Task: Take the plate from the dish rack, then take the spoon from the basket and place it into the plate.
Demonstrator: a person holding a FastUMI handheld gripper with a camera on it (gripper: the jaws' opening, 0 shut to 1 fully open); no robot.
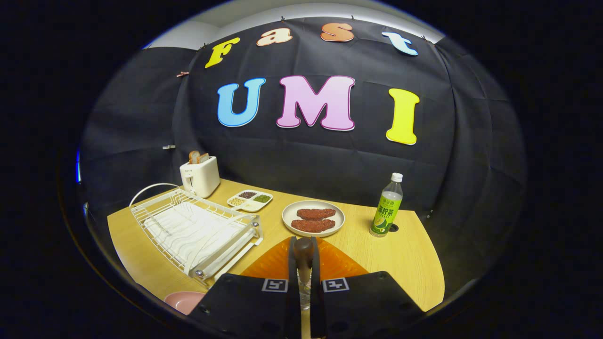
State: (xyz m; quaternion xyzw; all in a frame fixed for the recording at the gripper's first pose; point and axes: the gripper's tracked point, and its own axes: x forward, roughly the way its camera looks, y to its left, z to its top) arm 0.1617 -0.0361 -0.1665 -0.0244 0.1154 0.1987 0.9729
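Observation:
My gripper (304, 249) is shut on the spoon (304, 246). Its dark rounded end pokes up between the fingertips, and a clear part of it shows lower down in the narrow gap. Just beyond and under the fingers lies the orange basket (341, 263). The pink plate (184, 300) rests on the table to the left of the fingers, close to the front edge and partly hidden by the gripper body. The white wire dish rack (198, 230) stands behind the plate with nothing in it.
Past the basket sits a white plate with two pieces of meat (313, 219). A green drink bottle (387, 205) stands to its right. A divided tray of seasonings (249, 200) and a white toaster with bread (200, 176) are at the back left of the wooden table (405, 263).

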